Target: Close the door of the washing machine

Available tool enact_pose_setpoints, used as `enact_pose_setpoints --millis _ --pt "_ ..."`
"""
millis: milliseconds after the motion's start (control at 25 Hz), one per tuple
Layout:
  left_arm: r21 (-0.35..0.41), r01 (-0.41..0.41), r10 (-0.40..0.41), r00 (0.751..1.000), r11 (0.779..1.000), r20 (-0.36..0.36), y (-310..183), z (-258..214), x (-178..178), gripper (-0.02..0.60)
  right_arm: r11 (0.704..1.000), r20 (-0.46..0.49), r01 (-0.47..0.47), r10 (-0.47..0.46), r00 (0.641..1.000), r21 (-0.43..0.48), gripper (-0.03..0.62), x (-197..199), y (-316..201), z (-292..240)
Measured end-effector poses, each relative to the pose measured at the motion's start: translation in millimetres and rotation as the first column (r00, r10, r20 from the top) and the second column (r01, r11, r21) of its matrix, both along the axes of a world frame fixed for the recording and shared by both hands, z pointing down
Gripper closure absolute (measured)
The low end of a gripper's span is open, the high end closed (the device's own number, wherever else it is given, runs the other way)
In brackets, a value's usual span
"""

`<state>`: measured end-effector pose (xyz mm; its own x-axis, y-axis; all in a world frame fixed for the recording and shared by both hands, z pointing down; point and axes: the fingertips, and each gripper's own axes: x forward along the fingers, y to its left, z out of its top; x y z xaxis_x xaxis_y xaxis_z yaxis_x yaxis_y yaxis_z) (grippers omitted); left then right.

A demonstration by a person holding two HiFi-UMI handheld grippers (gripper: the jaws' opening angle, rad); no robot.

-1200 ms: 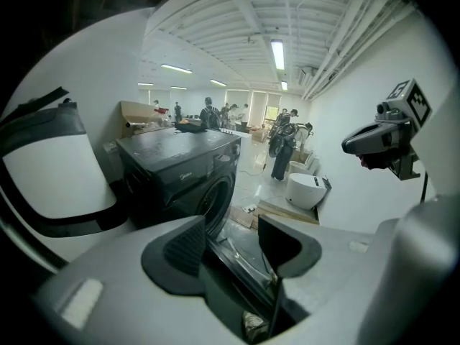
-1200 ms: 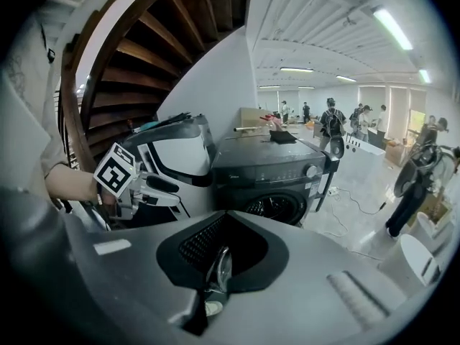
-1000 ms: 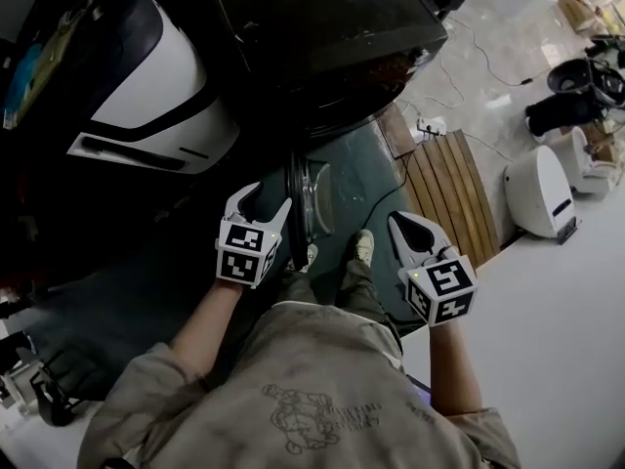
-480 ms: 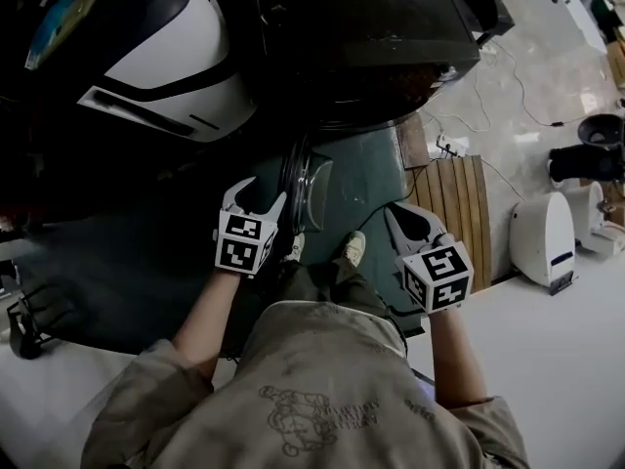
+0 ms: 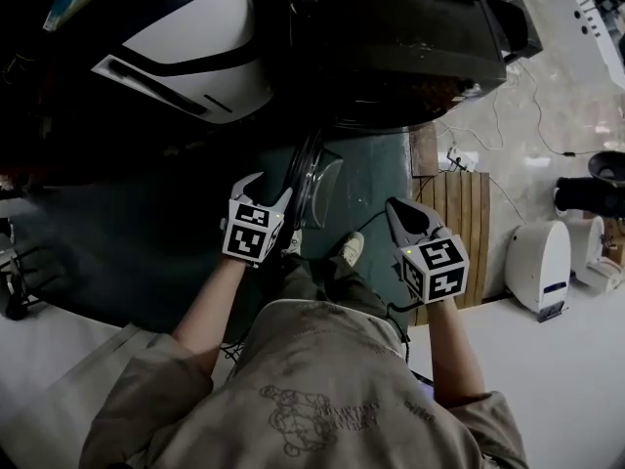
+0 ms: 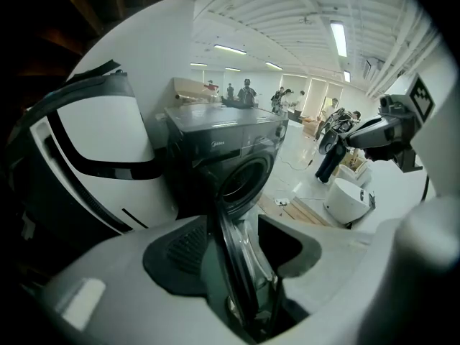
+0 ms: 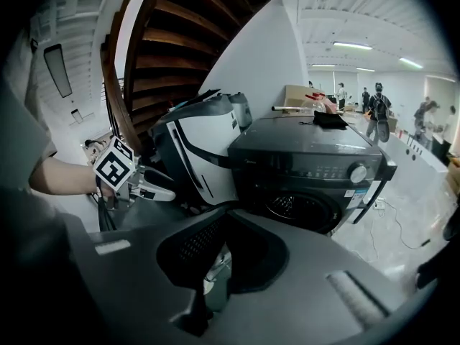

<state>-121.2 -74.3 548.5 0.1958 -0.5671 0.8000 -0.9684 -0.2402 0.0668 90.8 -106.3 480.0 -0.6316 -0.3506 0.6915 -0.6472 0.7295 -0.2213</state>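
The washing machine's door stood open, swung out edge-on toward me from the dark washing machine at the top of the head view. My left gripper had its fingers spread with the door's rim standing between them; I could not tell whether either finger touched it. My right gripper hung to the right of the door, apart from it, fingers parted on nothing. A white rounded unit stood just left of the machine.
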Motion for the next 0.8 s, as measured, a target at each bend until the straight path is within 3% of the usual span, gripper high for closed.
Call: enact_pose_setpoints --millis 360,800 --pt "-0.113 0.013 -0.020 0.998 0.993 -0.054 -9 64 2 0.364 0.999 -0.028 0.038 -0.039 0.999 -0.035 0.565 -22 -4 28" --pt "-0.253 0.148 -0.190 0.970 0.956 -0.151 -8 142 -4 0.396 0.994 -0.031 0.008 -0.012 0.999 -0.112 0.566 -16 -7 63"
